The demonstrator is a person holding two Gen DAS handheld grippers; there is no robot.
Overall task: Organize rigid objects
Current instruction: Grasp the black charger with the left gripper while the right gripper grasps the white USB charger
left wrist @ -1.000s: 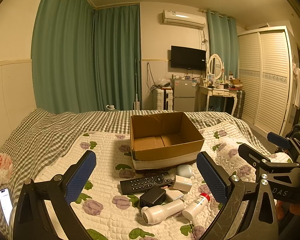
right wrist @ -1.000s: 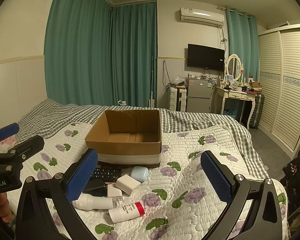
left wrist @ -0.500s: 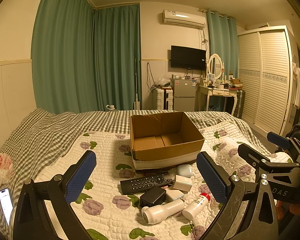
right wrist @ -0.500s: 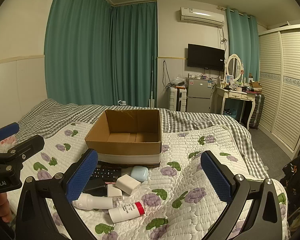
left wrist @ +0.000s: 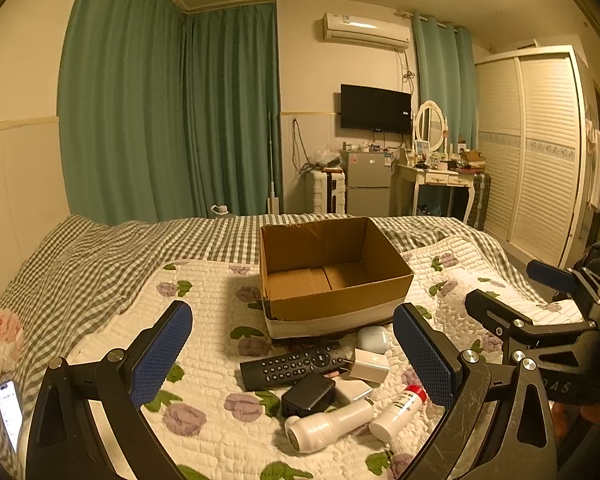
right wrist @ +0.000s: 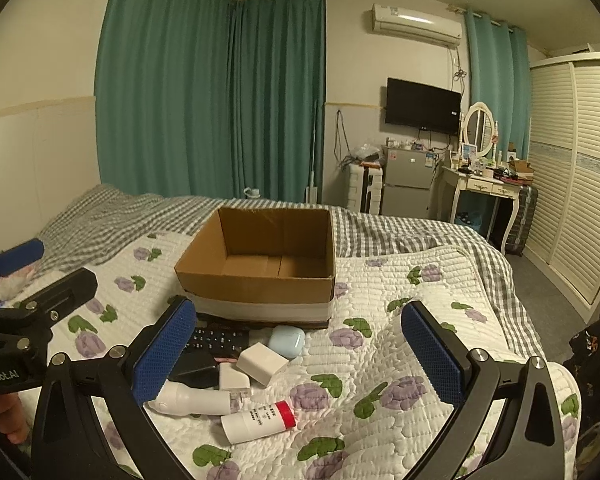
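Cardboard box, brown, open-topped (left wrist: 332, 276), sits empty on the white floral quilt (left wrist: 204, 312) of the bed. Just in front of it a cluster of small items: black TV remote (left wrist: 296, 366), pale blue rounded earbud case (right wrist: 287, 341), white square charger block (right wrist: 262, 363), black flat box (left wrist: 308, 394), white cylindrical bottle w/ round end (left wrist: 326, 426), white tube w/ red cap (right wrist: 260, 421). Left tongs (left wrist: 292, 356) spread wide apart, holding nothing, above the cluster. Right tongs (right wrist: 298, 354) also wide apart & empty. Phone w/ lit screen (left wrist: 9, 414) at far left on the checked blanket.
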